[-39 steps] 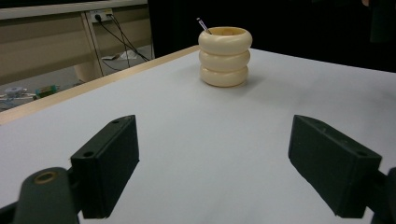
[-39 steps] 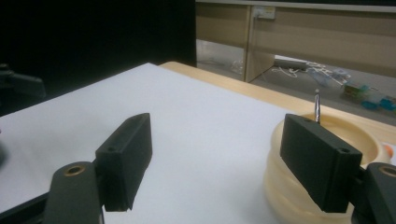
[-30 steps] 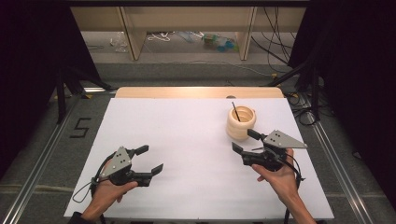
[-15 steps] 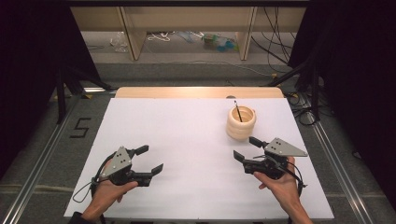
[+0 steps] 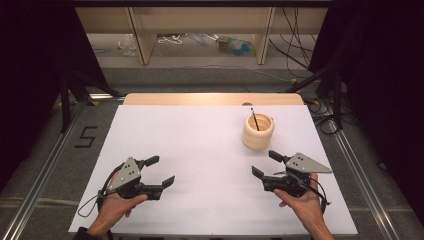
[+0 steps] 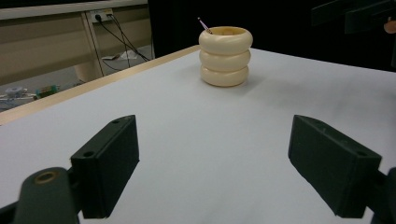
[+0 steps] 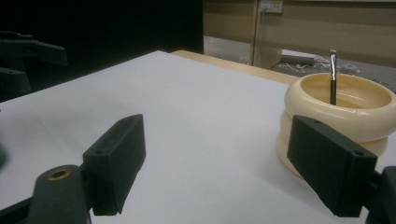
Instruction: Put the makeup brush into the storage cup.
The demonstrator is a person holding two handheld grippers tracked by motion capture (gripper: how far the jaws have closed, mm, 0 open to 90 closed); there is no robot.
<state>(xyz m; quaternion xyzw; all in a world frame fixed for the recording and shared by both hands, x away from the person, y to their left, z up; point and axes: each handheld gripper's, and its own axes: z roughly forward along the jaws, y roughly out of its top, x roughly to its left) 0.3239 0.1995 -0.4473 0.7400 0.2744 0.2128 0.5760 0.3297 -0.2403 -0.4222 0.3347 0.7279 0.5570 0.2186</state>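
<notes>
Here, the right gripper [image 5: 266,164], jaws just spread and empty at lower right, retreats clear of the ringed cup [image 5: 258,132] and its brush [image 5: 255,119], while the left gripper [image 5: 161,171] rests released.

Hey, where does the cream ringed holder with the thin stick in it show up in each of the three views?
High view: the holder stands right of centre on the white table, just beyond the right gripper.
Left gripper view: the holder stands at top centre, far across the table.
Right gripper view: the holder sits at the right edge, partly behind the right-hand jaw.
Shared landmark: the thin dark stick rising from the holder.
</notes>
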